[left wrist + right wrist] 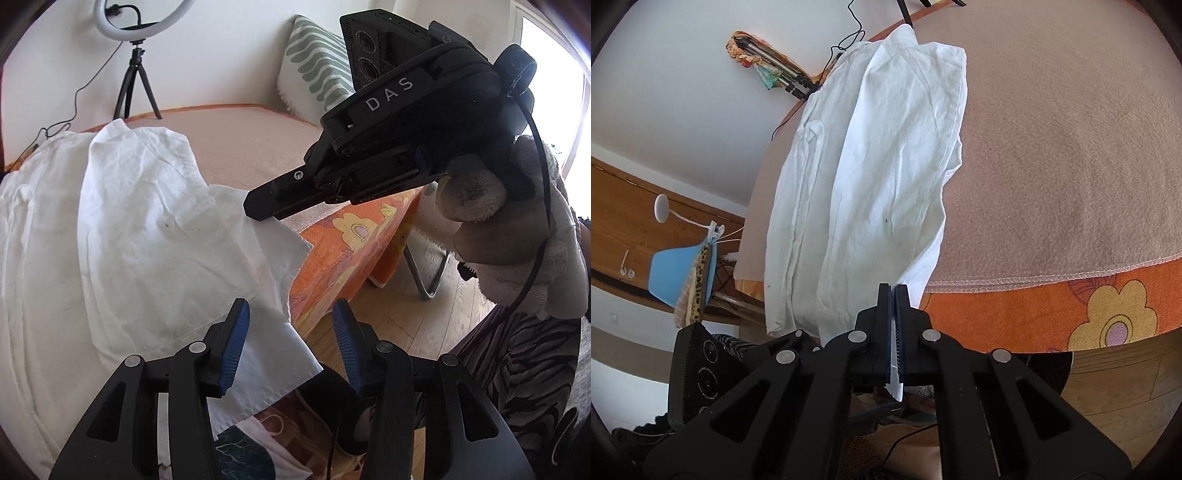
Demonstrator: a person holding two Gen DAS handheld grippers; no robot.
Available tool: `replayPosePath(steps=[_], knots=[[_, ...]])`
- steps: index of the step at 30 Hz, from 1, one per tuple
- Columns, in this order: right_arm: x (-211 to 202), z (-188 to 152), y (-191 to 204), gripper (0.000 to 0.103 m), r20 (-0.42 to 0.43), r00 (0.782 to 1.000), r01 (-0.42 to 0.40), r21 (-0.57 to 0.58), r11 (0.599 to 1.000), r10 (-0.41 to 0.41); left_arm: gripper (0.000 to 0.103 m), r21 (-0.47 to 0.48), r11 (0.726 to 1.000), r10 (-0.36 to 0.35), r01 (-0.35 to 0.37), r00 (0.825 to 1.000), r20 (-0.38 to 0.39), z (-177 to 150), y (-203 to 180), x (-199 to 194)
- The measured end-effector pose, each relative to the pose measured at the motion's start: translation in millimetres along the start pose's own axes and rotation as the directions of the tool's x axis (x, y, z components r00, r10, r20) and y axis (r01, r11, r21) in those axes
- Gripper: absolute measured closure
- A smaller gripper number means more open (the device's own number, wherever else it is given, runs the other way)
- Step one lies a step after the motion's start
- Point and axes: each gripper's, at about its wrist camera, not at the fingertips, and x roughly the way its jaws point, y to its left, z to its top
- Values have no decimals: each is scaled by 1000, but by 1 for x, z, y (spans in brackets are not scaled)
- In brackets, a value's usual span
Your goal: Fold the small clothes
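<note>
A white garment [122,221] lies lengthwise on the beige-covered surface, partly folded, with its near hem hanging over the front edge; it also shows in the right wrist view [871,177]. My left gripper [290,325] is open, its blue pads on either side of the hanging hem corner, not closed on it. My right gripper [894,295] is shut on the garment's near hem edge; white cloth sticks out between its fingers. In the left wrist view the right gripper [258,208] pinches the cloth edge above and beyond the left one.
A beige blanket [1052,147] lies over an orange flowered cover [1034,314]. A ring light on a tripod [136,74] and a green-patterned cushion [317,62] stand at the far side. A blue chair [683,273] and wooden floor [424,317] lie beyond the edge.
</note>
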Motion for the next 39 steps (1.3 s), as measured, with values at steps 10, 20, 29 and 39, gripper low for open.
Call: replayPosePath(steps=[10,20,29,39], knots=[[-6,3,5,100,8,996,-91,4,996,91,99,-153,987,-32,42,997,64,9,25,16],[-28,38,-25,61,85,996,-45,47,998,41,102,-231,970,-34,75,984,178,9,45,-12],[16,135,-50,60,114,991,71,36,997,-75,102,-262,962,-11,74,972,235,7,47,-33],[74,177,-37,91,77,991,104,71,992,-110,102,-319,945,26,70,957,289,-5,55,-50]])
